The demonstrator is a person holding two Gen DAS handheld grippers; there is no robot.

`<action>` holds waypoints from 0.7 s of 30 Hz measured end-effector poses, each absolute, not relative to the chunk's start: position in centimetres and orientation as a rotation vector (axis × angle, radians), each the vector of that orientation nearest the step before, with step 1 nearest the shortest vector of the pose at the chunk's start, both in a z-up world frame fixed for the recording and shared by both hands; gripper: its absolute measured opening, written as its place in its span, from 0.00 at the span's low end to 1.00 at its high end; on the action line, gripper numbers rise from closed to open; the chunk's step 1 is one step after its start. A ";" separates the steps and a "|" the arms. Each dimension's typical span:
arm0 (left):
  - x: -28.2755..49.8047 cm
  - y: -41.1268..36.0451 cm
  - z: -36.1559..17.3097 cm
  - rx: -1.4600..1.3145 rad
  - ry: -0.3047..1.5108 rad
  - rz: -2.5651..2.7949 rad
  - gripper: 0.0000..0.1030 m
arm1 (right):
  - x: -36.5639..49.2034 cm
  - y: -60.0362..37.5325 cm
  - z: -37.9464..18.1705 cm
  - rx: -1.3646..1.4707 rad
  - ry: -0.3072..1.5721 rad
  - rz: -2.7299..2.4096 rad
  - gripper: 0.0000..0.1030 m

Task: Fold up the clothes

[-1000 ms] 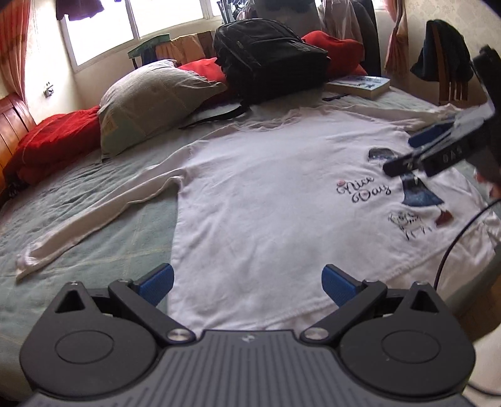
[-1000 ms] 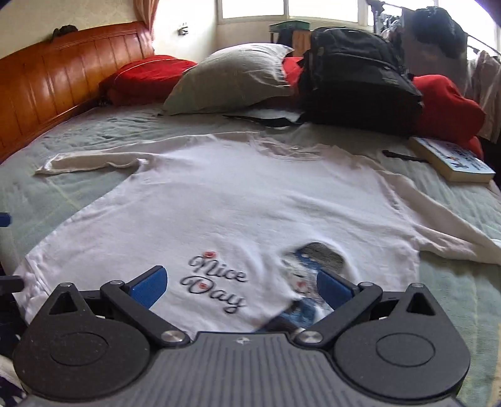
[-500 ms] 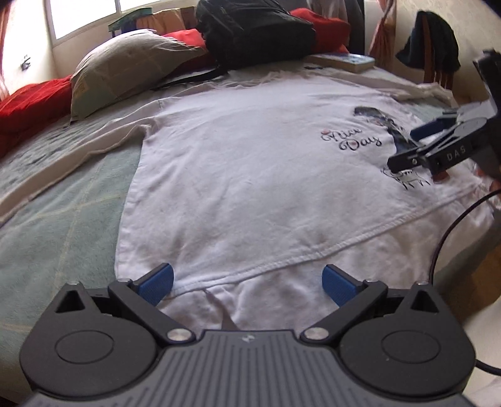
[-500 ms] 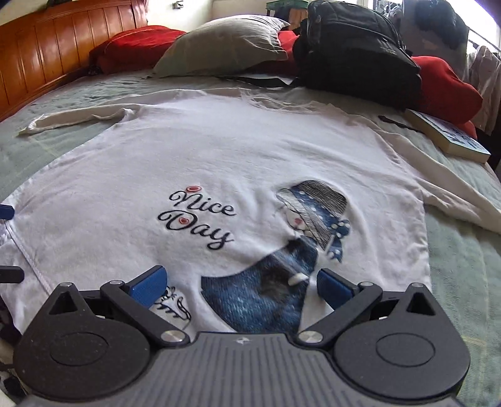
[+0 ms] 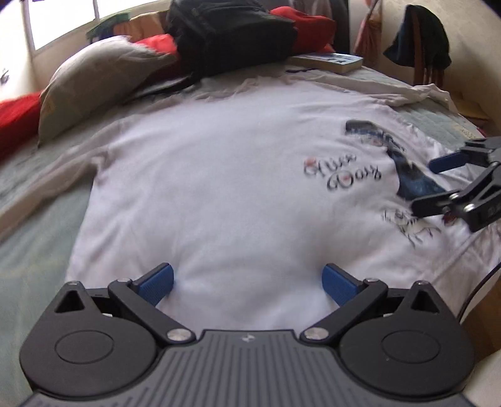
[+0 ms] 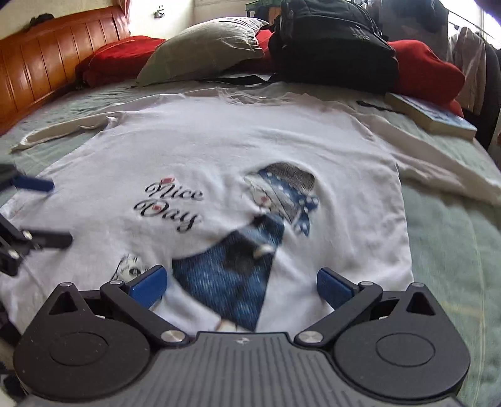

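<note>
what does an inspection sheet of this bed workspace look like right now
surface: bed with green cover, wooden headboard at its far left.
job's things: white long-sleeved shirt spread flat, print side up, reading "Nice Day", both sleeves out to the sides.
clutter: grey pillow, red cushions, black backpack, book.
grippers: left gripper open, low over the shirt's hem; right gripper open over the blue print.
cables: one black cable at the bed's edge.
surroundings: window, dark clothes hung on a chair.
</note>
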State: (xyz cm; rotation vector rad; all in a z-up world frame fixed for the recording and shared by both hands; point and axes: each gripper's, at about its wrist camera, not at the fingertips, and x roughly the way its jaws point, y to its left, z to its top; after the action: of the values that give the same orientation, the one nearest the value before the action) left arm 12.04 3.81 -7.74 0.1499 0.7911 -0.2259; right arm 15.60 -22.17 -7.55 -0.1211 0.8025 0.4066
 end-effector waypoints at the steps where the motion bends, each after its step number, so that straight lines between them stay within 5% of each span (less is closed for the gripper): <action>1: 11.6 4.0 -7.7 0.132 0.791 -0.222 0.98 | 15.1 -22.7 -7.6 -0.113 0.802 0.417 1.00; 21: 14.4 -3.4 -3.9 0.241 0.713 -0.365 0.98 | 24.7 -42.4 -4.0 0.289 0.737 0.092 1.00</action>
State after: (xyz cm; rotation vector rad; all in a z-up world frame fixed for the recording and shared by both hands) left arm 14.42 -3.39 -3.93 0.2408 0.7128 -0.3651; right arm 24.69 -42.35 -4.02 0.2893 0.7372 0.0915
